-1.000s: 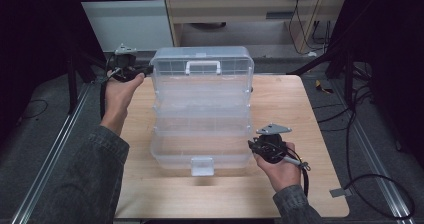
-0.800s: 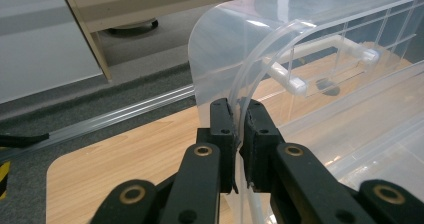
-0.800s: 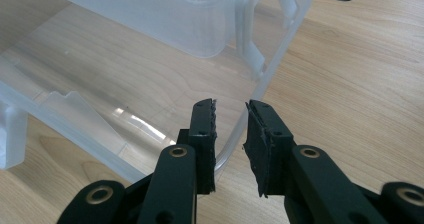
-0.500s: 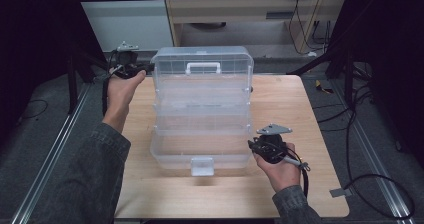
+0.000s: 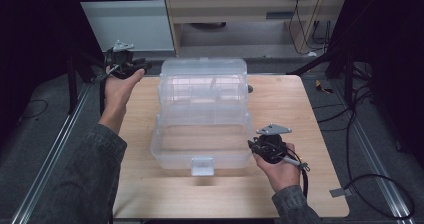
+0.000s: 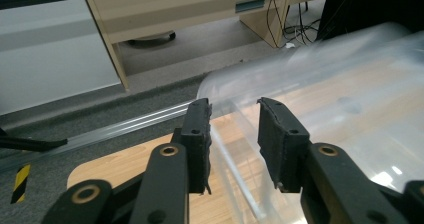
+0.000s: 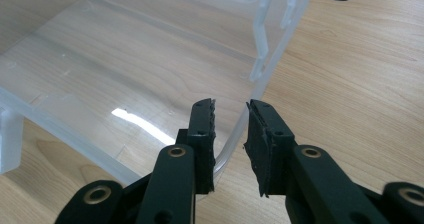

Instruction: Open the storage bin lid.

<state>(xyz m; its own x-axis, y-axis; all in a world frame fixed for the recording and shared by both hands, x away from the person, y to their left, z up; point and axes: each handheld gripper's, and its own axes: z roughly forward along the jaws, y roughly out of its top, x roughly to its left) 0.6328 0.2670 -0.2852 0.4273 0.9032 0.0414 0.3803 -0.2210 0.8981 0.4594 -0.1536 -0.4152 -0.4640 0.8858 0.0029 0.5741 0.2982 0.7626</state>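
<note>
High view: a pale wooden table (image 5: 300,114) stands on grey carpet, with a light wood cabinet (image 5: 235,14) against the wall beyond it, dark metal rails along both sides and black cables trailing on the floor to the right of the table. Left of the clear plastic box (image 5: 202,119), off the table's far left corner, the left gripper (image 5: 131,66) is held up in the person's left hand (image 5: 117,91). In the left gripper view its jaws have just been opening and stand apart around the thin, blurred edge of the box lid (image 6: 320,59), with a gap showing on each side, so the pads no longer press on it. The box sits in the middle of the table, its lid tilted up at the far side and its tray open toward the person, a small white latch (image 5: 202,166) at the near edge; nothing can be seen inside it, only the wood grain through the clear floor. Right of the box, beside its near right corner, the right gripper (image 5: 255,146) rests in the right hand (image 5: 280,169). In the right gripper view its jaws straddle the tray's thin side wall (image 7: 235,134), close to it, though I cannot tell whether the pads truly clamp it.
</note>
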